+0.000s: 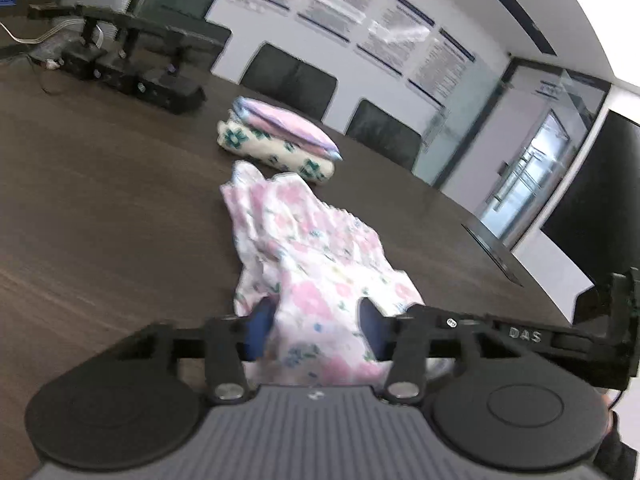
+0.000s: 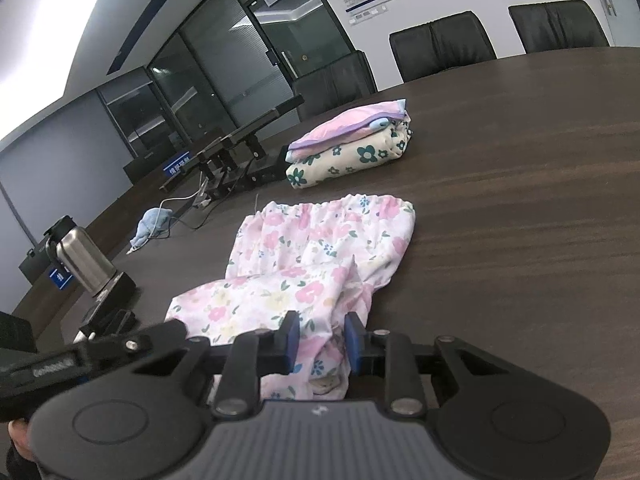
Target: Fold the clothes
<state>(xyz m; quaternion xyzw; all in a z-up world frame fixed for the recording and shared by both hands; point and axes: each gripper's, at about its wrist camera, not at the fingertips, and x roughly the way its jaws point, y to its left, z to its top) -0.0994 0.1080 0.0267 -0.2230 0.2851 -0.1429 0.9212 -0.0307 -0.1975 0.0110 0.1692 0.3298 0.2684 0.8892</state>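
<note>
I am working at the counter (image 2: 520, 200), where a folded stack (image 2: 348, 152) is already sitting at twelve o'clock. The floral garment (image 2: 320, 248) is lying just in front of it, still half spread. My left tongs (image 1: 316, 328) and right tongs (image 2: 318, 344) are both pinching its near edge.

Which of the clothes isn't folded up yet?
The pink-flowered white garment, spread loose on the table; the green-flowered cream one and the pink one sit stacked, folded.

The wall posters (image 1: 344, 4) at twelve o'clock are too blurred to read. The flowered garment's (image 2: 316, 376) near end (at six o'clock) hides behind the gripper body.
</note>
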